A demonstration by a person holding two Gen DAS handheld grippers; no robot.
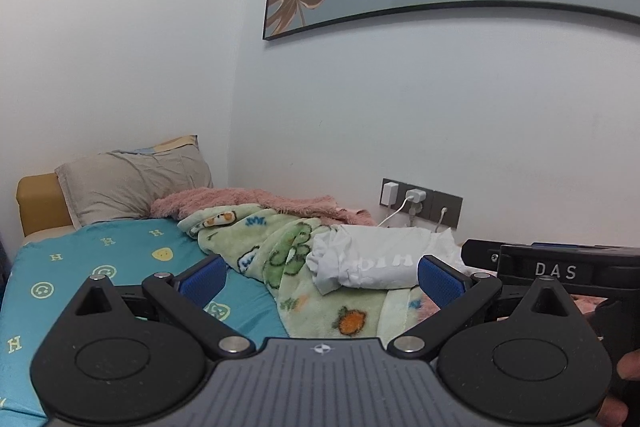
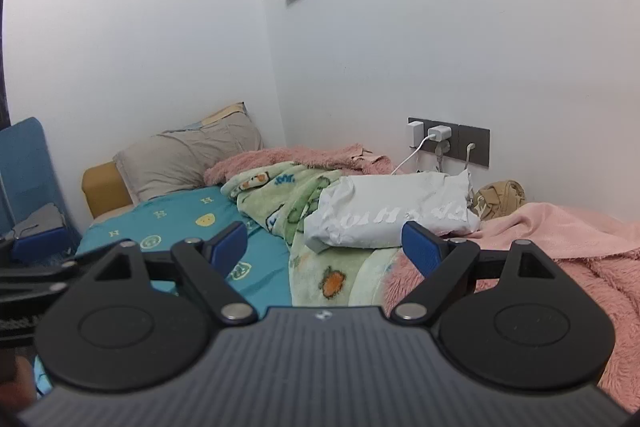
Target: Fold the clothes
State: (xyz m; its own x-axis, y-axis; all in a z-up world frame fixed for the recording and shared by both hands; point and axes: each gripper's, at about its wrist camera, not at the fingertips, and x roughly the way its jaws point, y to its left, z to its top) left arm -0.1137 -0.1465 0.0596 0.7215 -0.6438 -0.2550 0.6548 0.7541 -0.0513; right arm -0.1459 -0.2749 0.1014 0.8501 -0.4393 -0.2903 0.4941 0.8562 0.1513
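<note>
Nothing is being held right now. The left hand-held gripper is being kept wide open with nothing between its blue pads, and the same is being done with the right hand-held gripper, jaws spread and empty. Both are being hovered over the near side of the bed, short of the white garment.

That garment is being left bunched into a lumpy bundle on top of the green blanket, with the pink blanket just right of it and the wall sockets behind it. A tan bundle is also sitting right of the garment, maybe more laundry, hard to tell.

What could go wrong, as a guess: the garment is being rested on soft fleece, so a low pinch is likely to be catching the green blanket along with it, and everything gets dragged. No hem or sleeve is being shown clearly either, so a blind grab could just be lifting a wad. The charger cables hanging behind the garment could be snagged if it is swung backward.
</note>
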